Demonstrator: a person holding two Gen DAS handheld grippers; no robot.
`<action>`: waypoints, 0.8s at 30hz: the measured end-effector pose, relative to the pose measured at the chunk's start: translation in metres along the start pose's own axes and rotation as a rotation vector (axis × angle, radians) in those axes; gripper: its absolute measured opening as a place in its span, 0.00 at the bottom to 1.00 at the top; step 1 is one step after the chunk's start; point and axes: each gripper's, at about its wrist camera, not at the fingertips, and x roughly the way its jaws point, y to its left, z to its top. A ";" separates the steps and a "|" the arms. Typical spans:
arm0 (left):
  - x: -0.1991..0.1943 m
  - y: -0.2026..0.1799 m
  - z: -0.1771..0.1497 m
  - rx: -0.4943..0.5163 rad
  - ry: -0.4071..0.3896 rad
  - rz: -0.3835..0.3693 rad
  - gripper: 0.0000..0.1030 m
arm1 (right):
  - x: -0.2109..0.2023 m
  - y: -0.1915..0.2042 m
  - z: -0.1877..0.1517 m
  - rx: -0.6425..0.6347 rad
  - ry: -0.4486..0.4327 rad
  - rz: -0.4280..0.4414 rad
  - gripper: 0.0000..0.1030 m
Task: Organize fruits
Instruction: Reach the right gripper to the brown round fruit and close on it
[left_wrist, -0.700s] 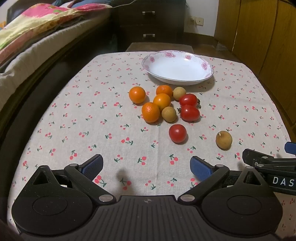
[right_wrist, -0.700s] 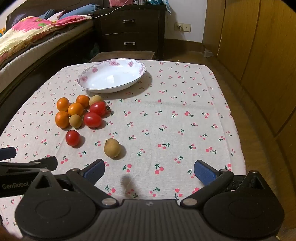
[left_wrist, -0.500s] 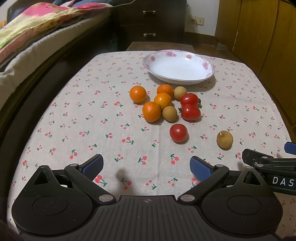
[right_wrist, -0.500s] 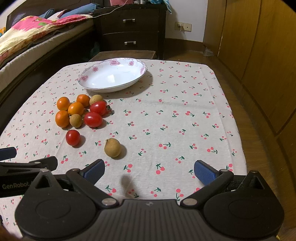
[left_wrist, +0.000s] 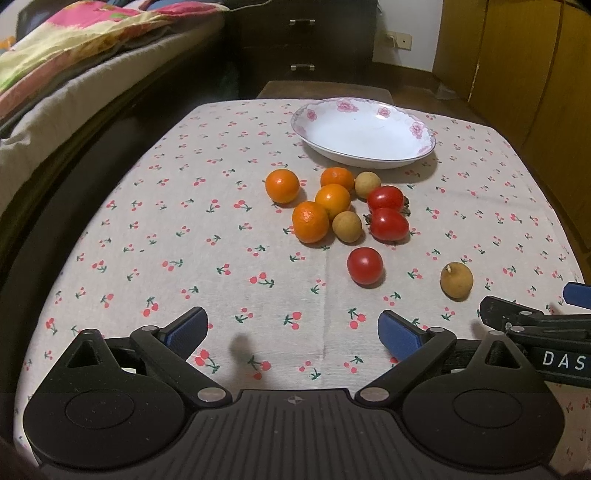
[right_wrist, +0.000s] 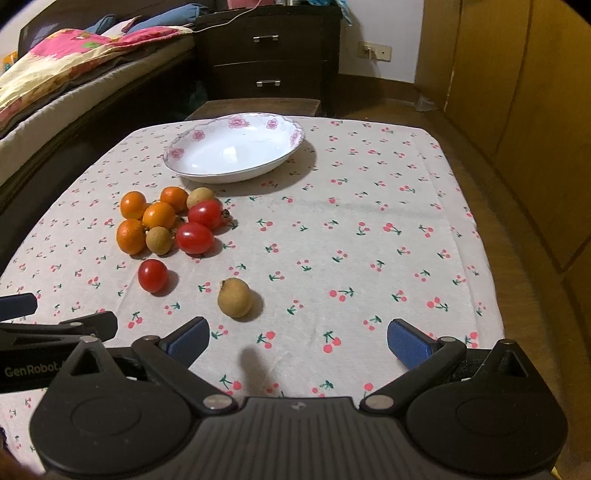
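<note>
Both claws tilt down over the cherry-print tablecloth (left_wrist: 184, 229).
Left gripper (left_wrist: 291, 330) and right gripper (right_wrist: 297, 341) gape wide, empty; fruit lies ahead.

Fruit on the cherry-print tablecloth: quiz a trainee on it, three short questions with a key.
1. How many small round oranges lie on the tablecloth?
2. True or false: the white floral-rimmed dish already holds fruit.
3. Which fruit lies nearest the open right gripper: A, a red tomato; B, the lone tan longan; C, an orange?

Key: 1. Four. 2. False, it is empty. 3. B.
</note>
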 end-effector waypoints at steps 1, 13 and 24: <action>0.000 0.005 -0.001 -0.001 0.001 0.002 0.97 | 0.001 0.001 0.001 -0.005 -0.002 0.006 1.00; 0.000 0.000 0.001 0.028 -0.005 0.017 0.95 | 0.032 0.021 0.018 -0.094 0.022 0.107 0.58; 0.010 0.003 0.003 0.012 0.047 -0.029 0.80 | 0.044 0.024 0.024 -0.129 0.045 0.184 0.26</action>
